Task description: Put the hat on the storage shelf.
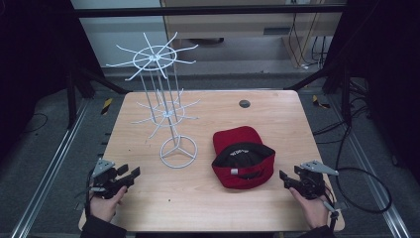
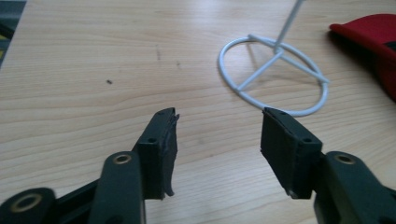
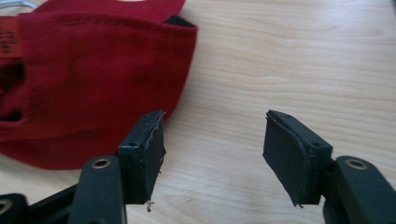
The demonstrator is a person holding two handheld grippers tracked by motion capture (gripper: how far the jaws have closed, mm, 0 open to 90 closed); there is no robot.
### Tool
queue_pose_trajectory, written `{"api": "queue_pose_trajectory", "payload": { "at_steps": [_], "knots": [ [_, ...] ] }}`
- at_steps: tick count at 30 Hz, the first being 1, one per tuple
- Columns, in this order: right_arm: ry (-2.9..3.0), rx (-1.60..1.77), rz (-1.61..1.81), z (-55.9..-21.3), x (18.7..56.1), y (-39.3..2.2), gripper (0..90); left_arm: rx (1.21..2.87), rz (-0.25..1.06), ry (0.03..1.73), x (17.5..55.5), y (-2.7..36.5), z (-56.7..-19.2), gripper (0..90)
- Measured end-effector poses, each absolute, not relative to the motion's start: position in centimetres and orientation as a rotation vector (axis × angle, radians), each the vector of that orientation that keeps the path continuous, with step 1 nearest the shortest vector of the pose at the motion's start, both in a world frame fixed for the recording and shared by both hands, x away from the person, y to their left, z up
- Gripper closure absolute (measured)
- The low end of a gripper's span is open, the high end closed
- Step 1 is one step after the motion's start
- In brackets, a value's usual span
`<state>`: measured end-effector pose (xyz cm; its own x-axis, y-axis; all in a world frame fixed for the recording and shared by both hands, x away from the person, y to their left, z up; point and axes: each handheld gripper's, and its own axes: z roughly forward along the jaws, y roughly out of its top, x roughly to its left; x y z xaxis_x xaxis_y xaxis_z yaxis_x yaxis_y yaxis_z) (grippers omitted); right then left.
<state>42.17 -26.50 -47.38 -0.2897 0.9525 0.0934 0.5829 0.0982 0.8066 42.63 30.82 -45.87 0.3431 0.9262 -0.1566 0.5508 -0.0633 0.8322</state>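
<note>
A red cap [image 1: 242,156] with a black inner band lies on the wooden table [image 1: 208,198], right of centre, opening turned toward me. A white wire rack [image 1: 163,99] with two tiers of hooks stands on a ring base [image 1: 178,151] left of the cap. My left gripper [image 1: 130,173] rests near the table's front left corner, open and empty; in its own view the left gripper [image 2: 218,135] points at the ring base [image 2: 275,74]. My right gripper [image 1: 286,178] sits at the front right, open, just right of the cap. Its own view puts the right gripper [image 3: 212,140] beside the cap's back edge [image 3: 93,84], not touching it.
A small dark round grommet [image 1: 244,103] sits near the table's far edge. Cables [image 1: 366,183] trail on the floor to the right. Metal rails [image 1: 44,168] run along both sides of the table. A cabinet stands behind.
</note>
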Motion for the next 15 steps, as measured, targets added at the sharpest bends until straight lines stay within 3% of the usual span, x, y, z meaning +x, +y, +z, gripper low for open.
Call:
{"api": "queue_pose_trajectory", "payload": {
  "at_steps": [15],
  "knots": [
    [1.985,1.364,1.235,-44.9,40.9,-24.2,48.4,1.801,0.425,1.157,41.7,26.3,-44.9,63.9]
  ]
}}
